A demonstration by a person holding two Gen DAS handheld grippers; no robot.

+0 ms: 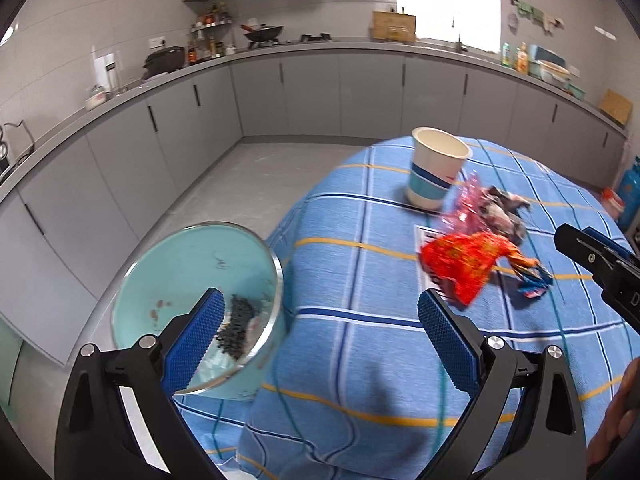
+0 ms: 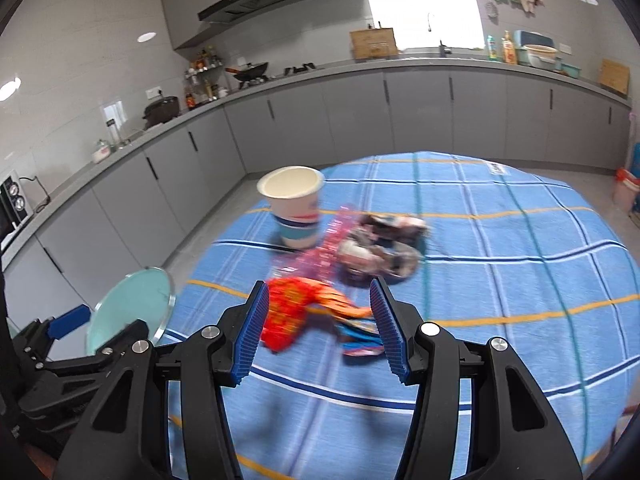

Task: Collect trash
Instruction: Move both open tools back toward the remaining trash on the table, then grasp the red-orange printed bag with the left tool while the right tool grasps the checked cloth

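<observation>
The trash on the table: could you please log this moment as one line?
left gripper: open, empty, near bin | right gripper: open, over red wrapper | paper cup: upright | tablecloth: wrappers uncollected

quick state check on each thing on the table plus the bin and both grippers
paper cup: upright, empty
red wrapper: crumpled, on the cloth
pink wrapper: crumpled, beside the cup
bin: open, dark scraps inside
left gripper: open, empty
right gripper: open, over the red wrapper
</observation>
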